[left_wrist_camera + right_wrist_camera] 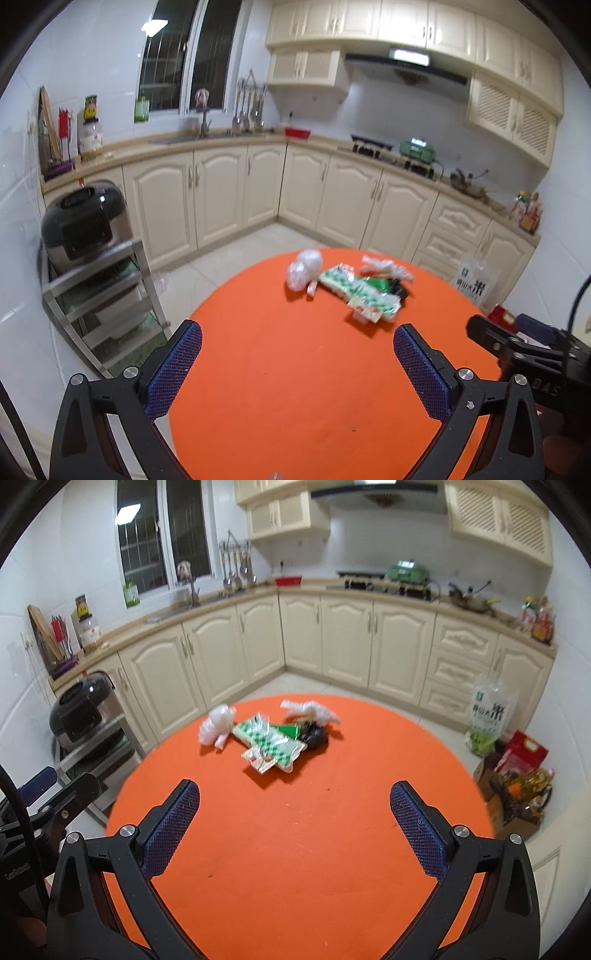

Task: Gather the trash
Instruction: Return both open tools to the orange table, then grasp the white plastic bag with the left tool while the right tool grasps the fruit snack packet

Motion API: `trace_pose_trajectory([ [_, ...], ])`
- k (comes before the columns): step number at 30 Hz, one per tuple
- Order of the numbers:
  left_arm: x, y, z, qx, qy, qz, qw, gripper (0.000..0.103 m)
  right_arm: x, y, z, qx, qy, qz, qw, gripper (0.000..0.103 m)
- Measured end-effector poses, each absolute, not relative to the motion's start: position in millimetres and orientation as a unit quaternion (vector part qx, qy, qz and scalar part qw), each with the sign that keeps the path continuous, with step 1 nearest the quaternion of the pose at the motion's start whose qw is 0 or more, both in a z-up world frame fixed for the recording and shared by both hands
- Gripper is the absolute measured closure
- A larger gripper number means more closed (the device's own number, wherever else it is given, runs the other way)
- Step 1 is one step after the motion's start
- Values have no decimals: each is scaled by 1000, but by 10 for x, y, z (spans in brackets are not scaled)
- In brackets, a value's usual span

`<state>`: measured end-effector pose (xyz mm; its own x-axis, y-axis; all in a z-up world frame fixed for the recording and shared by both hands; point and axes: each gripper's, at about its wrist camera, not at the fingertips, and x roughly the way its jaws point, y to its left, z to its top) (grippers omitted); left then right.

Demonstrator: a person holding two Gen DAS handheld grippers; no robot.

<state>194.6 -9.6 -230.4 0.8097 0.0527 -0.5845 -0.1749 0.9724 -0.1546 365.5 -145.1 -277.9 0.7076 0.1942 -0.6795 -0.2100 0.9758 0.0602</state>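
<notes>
Left gripper (pixel 297 345) and right gripper (pixel 294 805) held side by side above the near part of the round orange table (pixel 295 849), both pointed toward the far side, jaws spread wide, nothing between the blue pads (pixel 173 830). Trash pile (pixel 269 734) near the table's far edge, well apart from both: crumpled white plastic (pixel 216 723), green-and-white wrapper (pixel 269 738), dark scrap (pixel 314 736). Pile slightly blurred, smaller pieces hard to identify. Holding hands out of view.
</notes>
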Motion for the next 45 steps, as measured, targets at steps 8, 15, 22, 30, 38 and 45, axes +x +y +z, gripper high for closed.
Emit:
trace_pose_trajectory([
  [8, 2740, 93, -2633, -112, 351, 76, 927, 1, 4323, -1277, -3389, 16, 433, 149, 889, 5],
  [15, 3327, 292, -2758, -115, 379, 89, 914, 1, 4690, -953, -3840, 36, 477, 147, 866, 21],
  [22, 3722, 368, -2815, -118, 391, 88, 909, 1, 4877, -738, -3989, 41, 468, 109, 876, 39],
  [30, 3980, 320, -2936, -114, 393, 86, 909, 1, 4865, -732, -4002, 13, 452, 106, 886, 81],
  [38, 4247, 122, -3067, -102, 404, 78, 906, 1, 4798, -945, -3975, 19, 457, 141, 878, 83],
  [45, 4631, -117, -3135, -80, 424, 69, 899, 1, 4861, -1194, -3896, 24, 456, 150, 877, 83],
])
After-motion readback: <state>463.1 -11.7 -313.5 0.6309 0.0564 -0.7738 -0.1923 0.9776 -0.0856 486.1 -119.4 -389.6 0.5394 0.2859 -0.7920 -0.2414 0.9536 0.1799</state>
